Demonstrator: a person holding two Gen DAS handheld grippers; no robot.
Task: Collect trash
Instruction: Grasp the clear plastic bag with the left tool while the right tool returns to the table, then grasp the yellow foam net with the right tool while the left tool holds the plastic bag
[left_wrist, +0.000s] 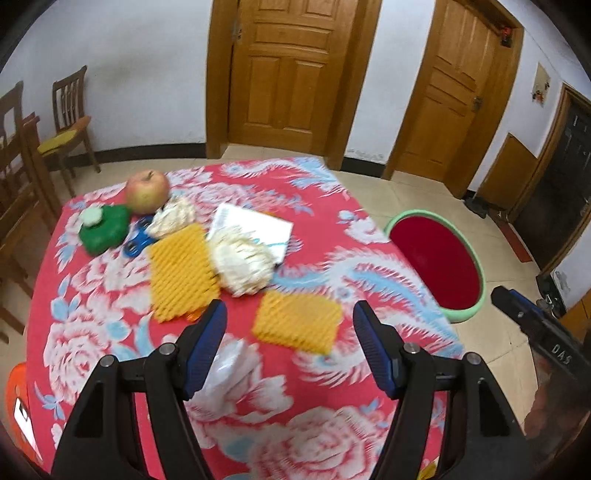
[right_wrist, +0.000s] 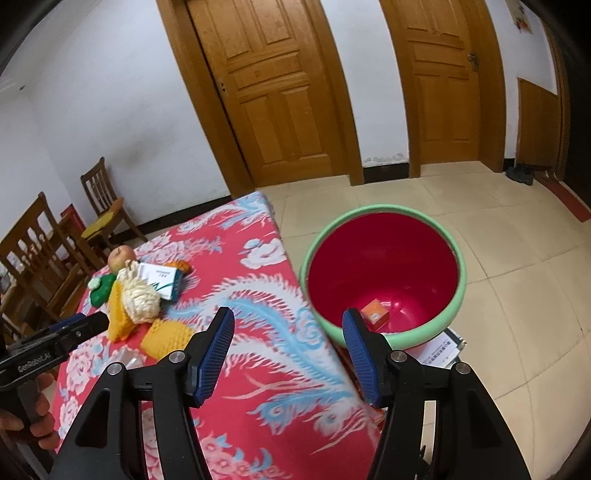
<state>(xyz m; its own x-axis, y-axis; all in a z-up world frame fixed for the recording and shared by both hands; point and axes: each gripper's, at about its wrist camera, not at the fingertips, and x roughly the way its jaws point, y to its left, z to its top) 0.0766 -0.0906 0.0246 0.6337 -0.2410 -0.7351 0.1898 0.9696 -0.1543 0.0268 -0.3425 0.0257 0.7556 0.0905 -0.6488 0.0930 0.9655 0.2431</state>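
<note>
Fingers (right_wrist: 352, 338) parted, empty, perhaps overhanging the table edge (right_wrist: 295, 273) beside basin (right_wrist: 460, 291).

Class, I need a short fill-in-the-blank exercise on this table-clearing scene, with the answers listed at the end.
1. The apple rests on a floral cloth whose main colour is ____.
2. The bin beside the table has a green rim and stands on the ____.
3. Inside the bin lies a small ____ box.
4. Nothing sits between the fingers of the left gripper, so it is ____.

Answers: red; floor; orange; open
</note>
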